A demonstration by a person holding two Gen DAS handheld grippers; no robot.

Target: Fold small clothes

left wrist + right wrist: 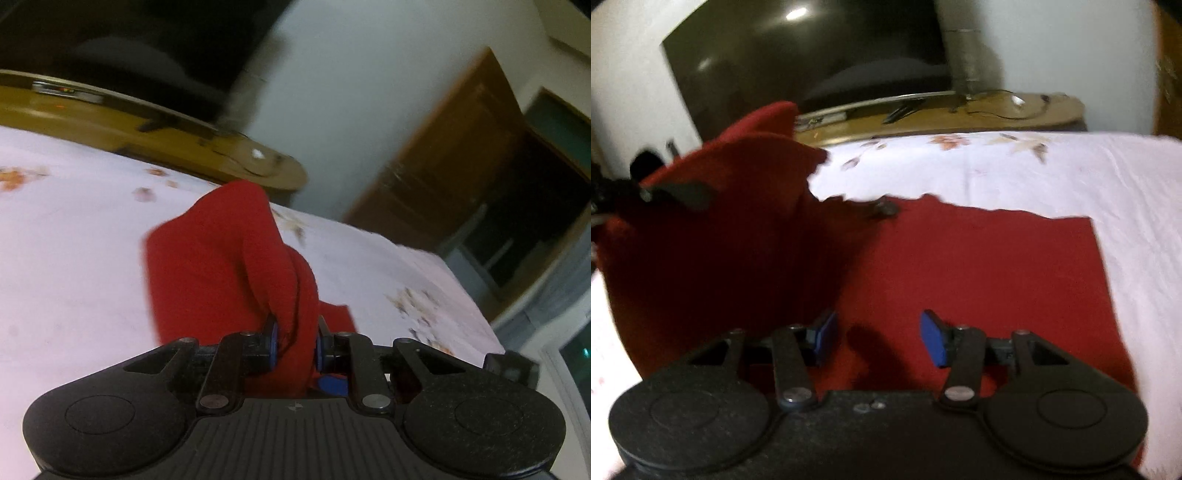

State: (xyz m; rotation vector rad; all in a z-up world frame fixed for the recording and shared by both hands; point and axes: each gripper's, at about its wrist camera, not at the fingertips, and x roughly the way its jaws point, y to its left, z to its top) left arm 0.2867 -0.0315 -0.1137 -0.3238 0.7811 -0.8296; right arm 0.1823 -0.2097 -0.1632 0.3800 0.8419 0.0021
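A small red garment [979, 266] lies flat on the white flowered bedsheet [1071, 173]. Its left part [720, 240] is lifted off the bed and stands up as a fold. My left gripper [295, 343] is shut on that raised red cloth [207, 266], which bunches between the blue pads. One of its dark fingers [683, 194] shows at the left of the right wrist view. My right gripper [877, 338] hovers over the flat near part of the garment. It is open, and nothing sits between its blue pads.
A wooden shelf [960, 114] with cables runs along the bed's far edge, under a dark screen [794, 55]. A small dark object [884, 208] lies at the garment's far edge. A brown door [461, 166] stands beyond the bed's corner.
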